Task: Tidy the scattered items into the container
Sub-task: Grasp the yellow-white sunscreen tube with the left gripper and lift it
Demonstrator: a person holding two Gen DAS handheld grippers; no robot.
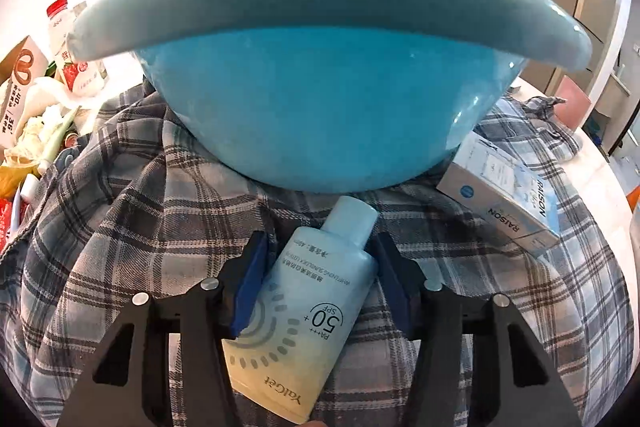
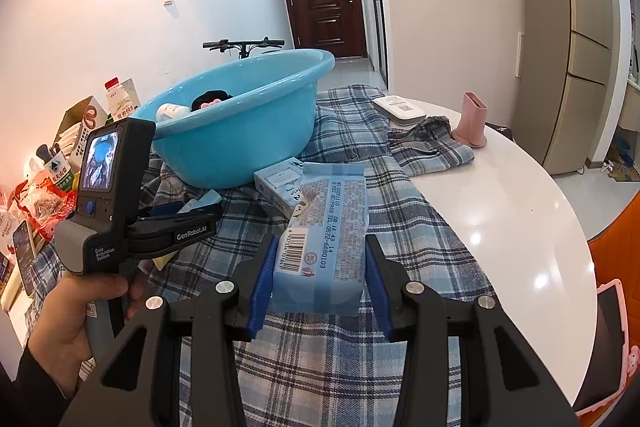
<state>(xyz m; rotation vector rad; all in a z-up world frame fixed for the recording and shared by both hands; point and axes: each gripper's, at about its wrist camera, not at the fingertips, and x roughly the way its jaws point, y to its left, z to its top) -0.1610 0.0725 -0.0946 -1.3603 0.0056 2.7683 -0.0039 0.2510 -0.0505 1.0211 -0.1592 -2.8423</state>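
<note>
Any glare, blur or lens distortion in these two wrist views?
Left wrist: fisheye bows the blue basin rim, which fills the frame; the sunscreen bottle label stays readable. Right wrist: ceiling lights glare on the white table; the wipes pack print is sharp.

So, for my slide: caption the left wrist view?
Left gripper straddles a sunscreen bottle before the blue basin.

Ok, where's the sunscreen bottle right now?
In the left wrist view, the sunscreen bottle lies on the plaid cloth between the left hand-held gripper fingers, just below the blue basin, left of the RAISON box.
</note>
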